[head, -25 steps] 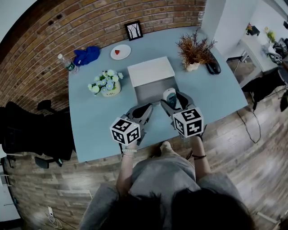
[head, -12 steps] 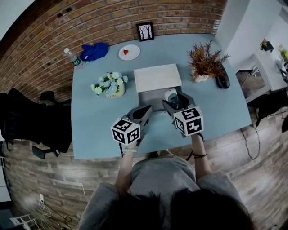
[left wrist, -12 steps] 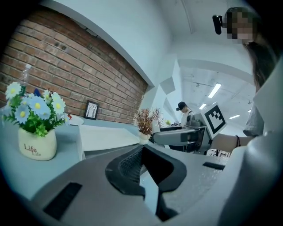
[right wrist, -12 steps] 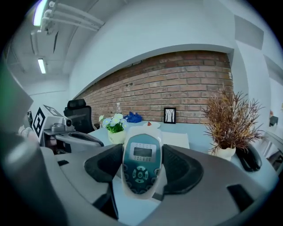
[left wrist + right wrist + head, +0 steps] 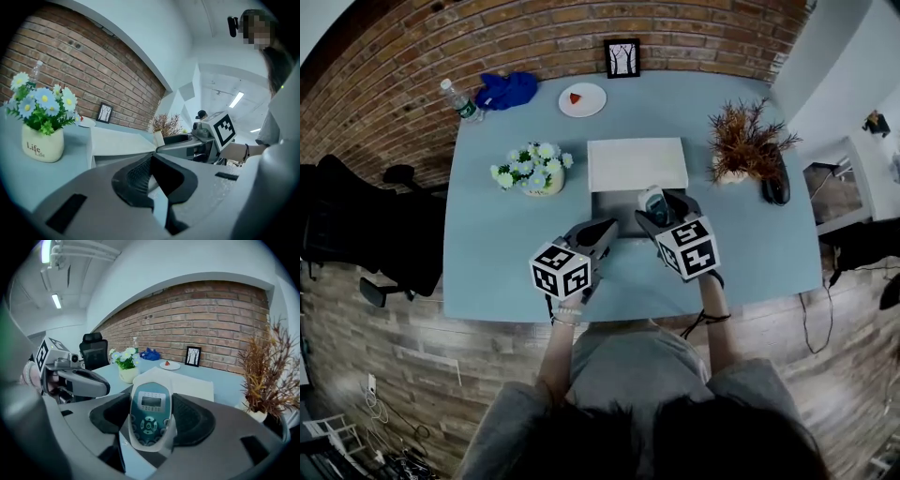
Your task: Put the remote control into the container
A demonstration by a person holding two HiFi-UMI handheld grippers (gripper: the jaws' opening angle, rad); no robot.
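The remote control is pale grey with a small screen and round buttons, and it stands upright between the pads of my right gripper, which is shut on it. In the head view the remote control and the right gripper hover at the near right edge of the container, a grey box with its white lid folded open behind it. My left gripper points at the box's near left corner from just in front of it. Its jaws are shut with nothing in them.
A flower pot stands left of the container and a dried plant stands right of it, with a black object beside the plant. A plate, picture frame, blue cloth and bottle line the far edge.
The head view has swung, so the table sits further right and higher in frame. The right gripper keeps its hold on the remote near the container's front; the left gripper has hardly moved.
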